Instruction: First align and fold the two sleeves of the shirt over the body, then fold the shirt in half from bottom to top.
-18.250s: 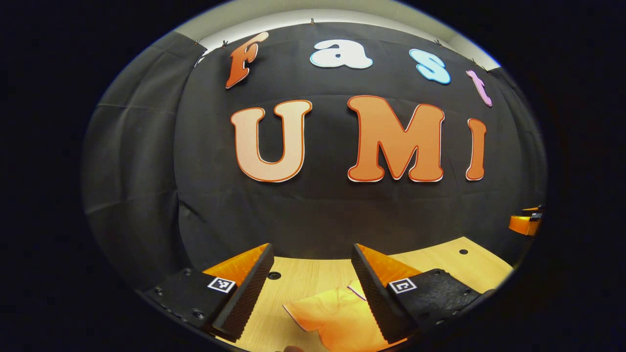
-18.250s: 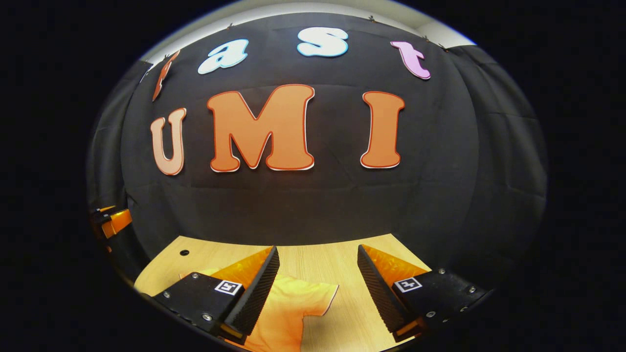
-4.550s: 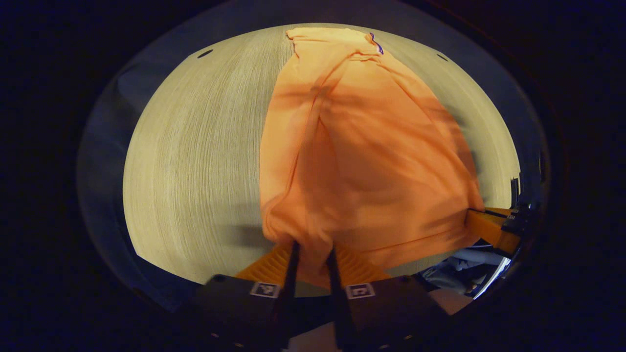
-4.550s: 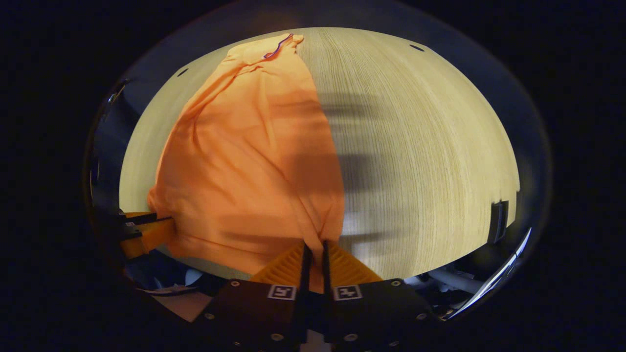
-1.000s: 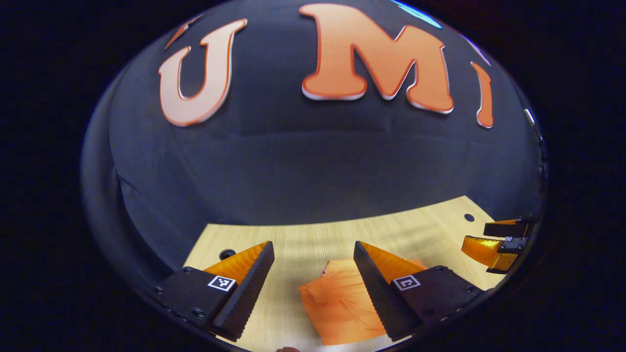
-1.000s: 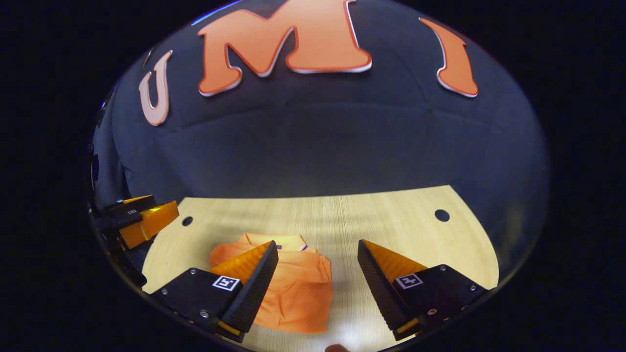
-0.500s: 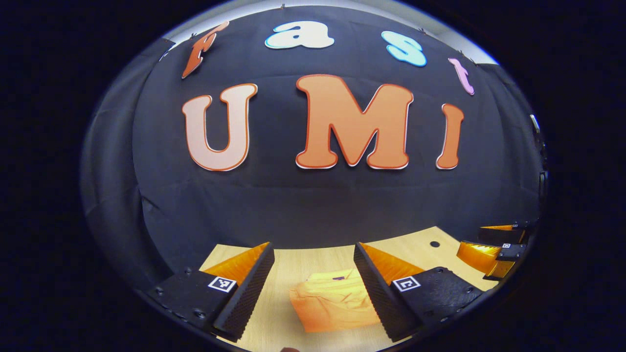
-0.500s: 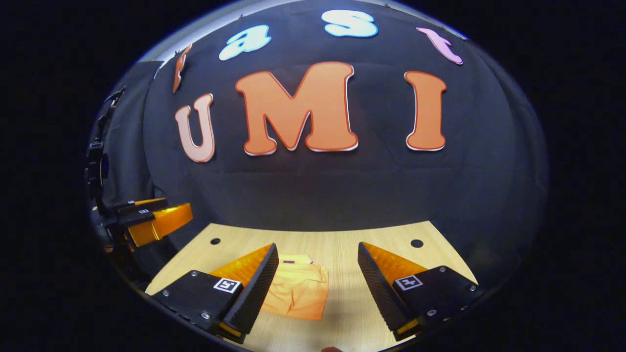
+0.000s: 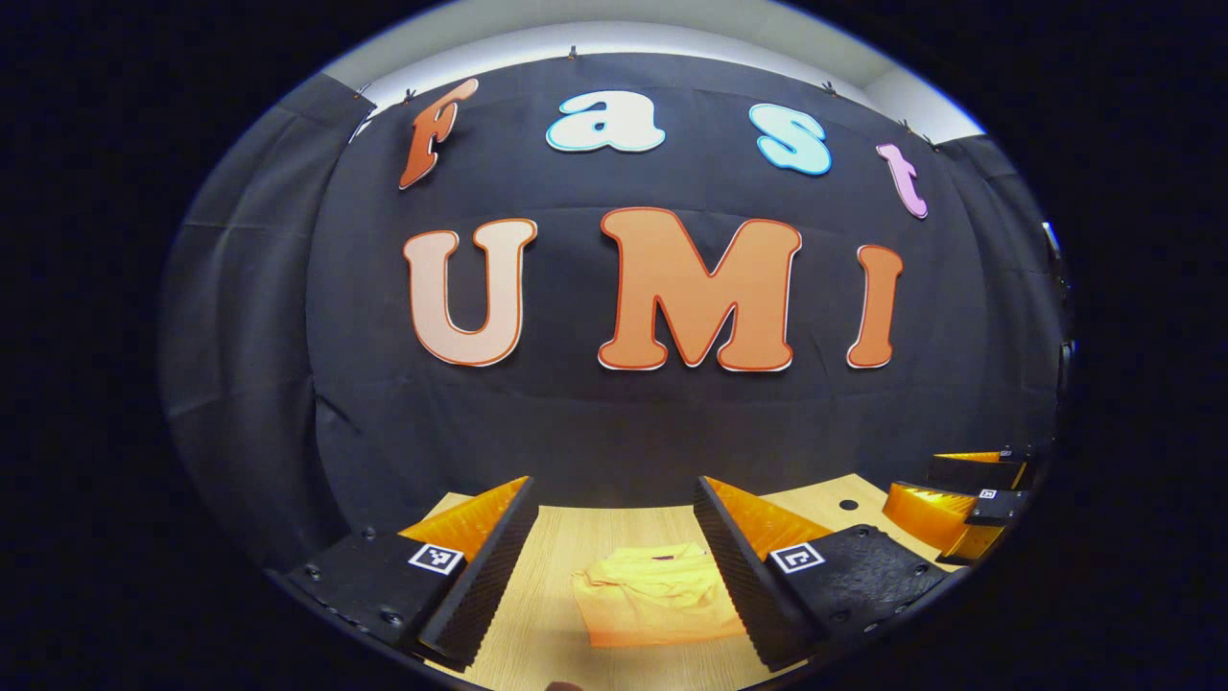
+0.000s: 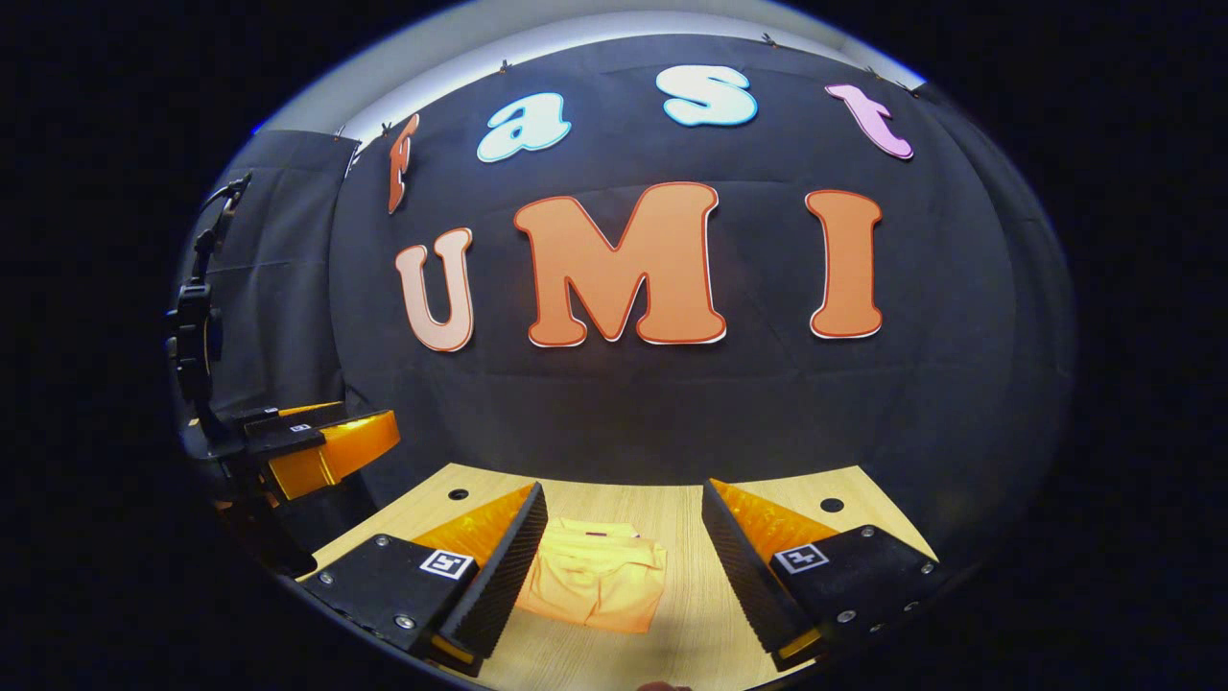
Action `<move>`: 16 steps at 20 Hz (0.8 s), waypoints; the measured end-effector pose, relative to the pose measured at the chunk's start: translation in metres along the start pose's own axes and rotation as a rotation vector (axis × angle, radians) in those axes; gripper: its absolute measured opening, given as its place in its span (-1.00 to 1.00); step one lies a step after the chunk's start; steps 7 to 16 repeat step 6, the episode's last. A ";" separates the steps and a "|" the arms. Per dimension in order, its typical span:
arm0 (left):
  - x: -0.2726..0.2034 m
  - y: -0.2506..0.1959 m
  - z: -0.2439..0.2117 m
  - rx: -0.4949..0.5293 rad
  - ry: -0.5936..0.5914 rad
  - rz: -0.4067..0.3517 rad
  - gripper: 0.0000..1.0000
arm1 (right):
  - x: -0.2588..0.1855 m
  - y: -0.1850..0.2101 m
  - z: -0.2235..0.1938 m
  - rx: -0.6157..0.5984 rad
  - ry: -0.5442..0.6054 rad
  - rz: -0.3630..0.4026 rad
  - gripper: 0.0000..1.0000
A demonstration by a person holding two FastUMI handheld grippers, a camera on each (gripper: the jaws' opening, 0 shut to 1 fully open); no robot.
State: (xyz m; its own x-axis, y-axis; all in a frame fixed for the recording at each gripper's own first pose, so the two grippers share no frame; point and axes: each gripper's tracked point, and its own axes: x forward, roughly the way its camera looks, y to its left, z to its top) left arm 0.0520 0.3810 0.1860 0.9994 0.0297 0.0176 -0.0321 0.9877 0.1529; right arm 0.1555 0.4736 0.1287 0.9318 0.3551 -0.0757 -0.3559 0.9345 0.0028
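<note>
The orange shirt (image 9: 657, 593) lies folded into a small flat packet on the wooden table (image 9: 556, 547), collar side away from me. In the right gripper view the same shirt (image 10: 597, 577) rests between and beyond the fingers. My left gripper (image 9: 614, 518) is open, held above the table short of the shirt, with nothing between its fingers. My right gripper (image 10: 624, 523) is open too and holds nothing. The right gripper (image 9: 959, 504) also appears at the right edge of the left gripper view, and the left gripper (image 10: 317, 443) at the left edge of the right gripper view.
The black cloth wall stands just behind the table's far edge. Small dark holes (image 10: 832, 505) mark the tabletop near its back corners. A dark stand with cables (image 10: 197, 336) rises at the far left in the right gripper view.
Both grippers have drawn back and tilted up from the folded shirt, which now looks smaller and farther off. Both stayed open. The shirt has not moved.
</note>
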 end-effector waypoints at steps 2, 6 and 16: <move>-0.008 0.004 0.004 0.005 -0.003 -0.016 1.00 | -0.004 0.004 0.005 0.010 -0.016 -0.004 0.97; -0.026 0.023 0.011 0.035 -0.020 -0.015 0.99 | -0.019 0.032 0.008 0.001 -0.040 0.004 0.96; -0.026 0.023 0.011 0.035 -0.020 -0.015 0.99 | -0.019 0.032 0.008 0.001 -0.040 0.004 0.96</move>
